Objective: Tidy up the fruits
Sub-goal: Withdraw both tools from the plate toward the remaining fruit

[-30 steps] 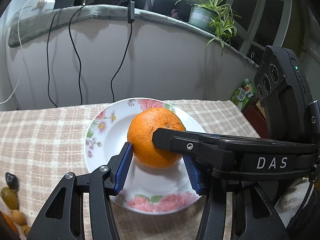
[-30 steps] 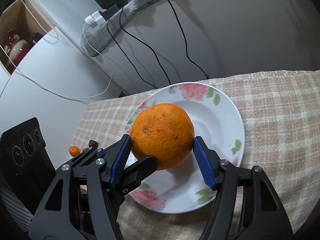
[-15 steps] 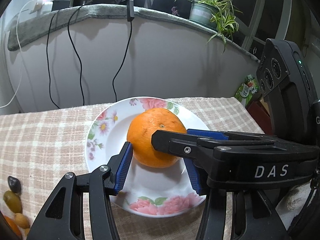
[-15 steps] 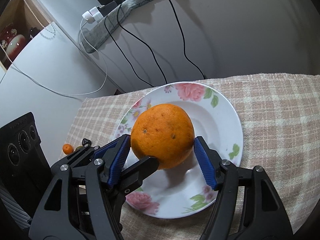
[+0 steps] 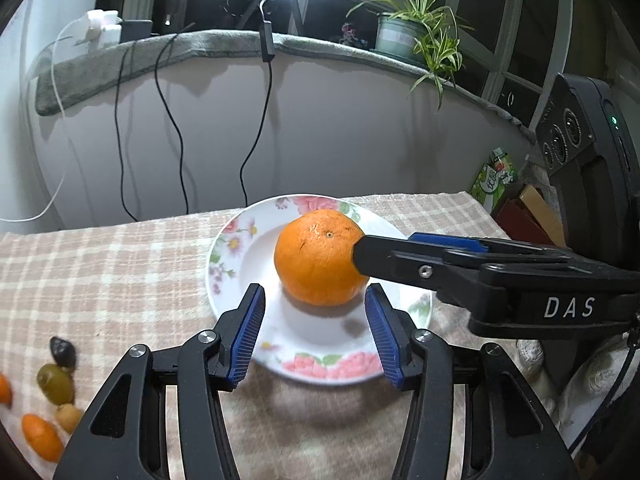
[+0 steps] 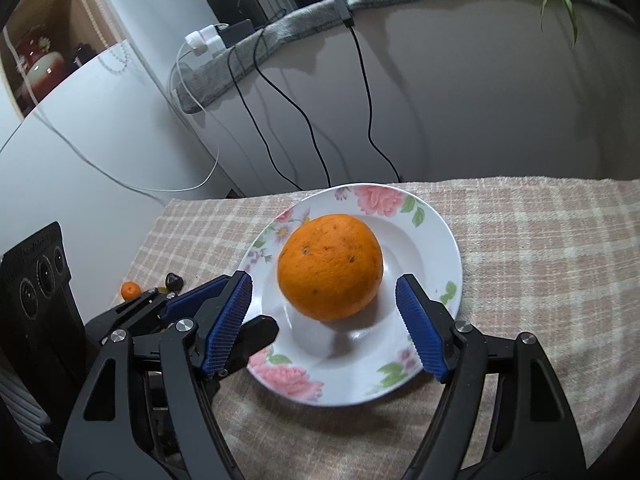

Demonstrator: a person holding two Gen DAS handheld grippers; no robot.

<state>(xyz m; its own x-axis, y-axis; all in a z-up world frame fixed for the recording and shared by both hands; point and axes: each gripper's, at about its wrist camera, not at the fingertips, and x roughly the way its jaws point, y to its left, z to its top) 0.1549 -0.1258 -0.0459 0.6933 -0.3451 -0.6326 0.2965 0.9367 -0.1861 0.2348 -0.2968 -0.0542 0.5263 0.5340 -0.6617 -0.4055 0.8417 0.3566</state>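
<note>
A: Nearest, what are the claws doing?

B: The right claw (image 6: 324, 320) is opening; the orange (image 6: 330, 266) sits just ahead of its blue pads (image 6: 420, 328), touching neither. The left claw (image 5: 314, 330) stands part open with nothing in it, short of the fruit.

A: And the orange itself?

B: It rests in the middle of the flowered plate (image 6: 436, 236) on the checked cloth over the bench (image 6: 540, 240). I judge it placed.

A: How would it handle?

B: Probably firm, fairly heavy, and round enough to roll. The peel is dimpled, so ribbed pads should hold. I'd take it across the widest part, pads on opposite sides, squeezing gently.

A: Anything further out?

B: Small fruits (image 5: 56, 378) lie at the cloth's left edge, likely next. Behind, cables (image 5: 172, 120) hang down the wall below a plant (image 5: 420, 36).
</note>
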